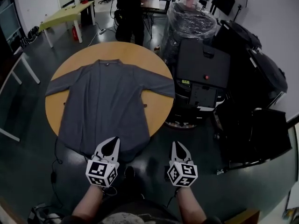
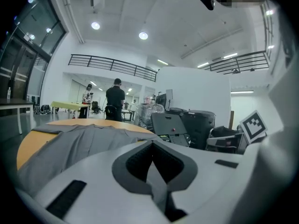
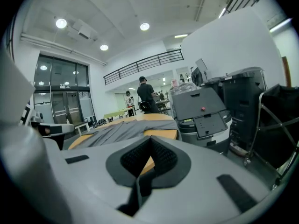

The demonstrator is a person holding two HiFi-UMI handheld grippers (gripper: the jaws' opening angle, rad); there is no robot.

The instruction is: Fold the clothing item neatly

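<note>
1. Round wooden table (image 1: 156,62): grey long-sleeve top (image 1: 110,104) spread flat, collar far, hem at near edge.
2. Left gripper (image 1: 111,143) by hem, right gripper (image 1: 178,147) off-table right.
3. Both pressed together, empty; left nearer.

Near rim of worktop (image 1: 52,110) open from floor side. Grey garment (image 1: 105,106) lies flat. Right: black equipment cart (image 1: 202,71) just beside rim. Far: person (image 1: 131,10) standing.

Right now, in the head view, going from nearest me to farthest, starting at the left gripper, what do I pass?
The left gripper → grey garment → far rim of the round table → person in dark clothes standing beyond it.
</note>
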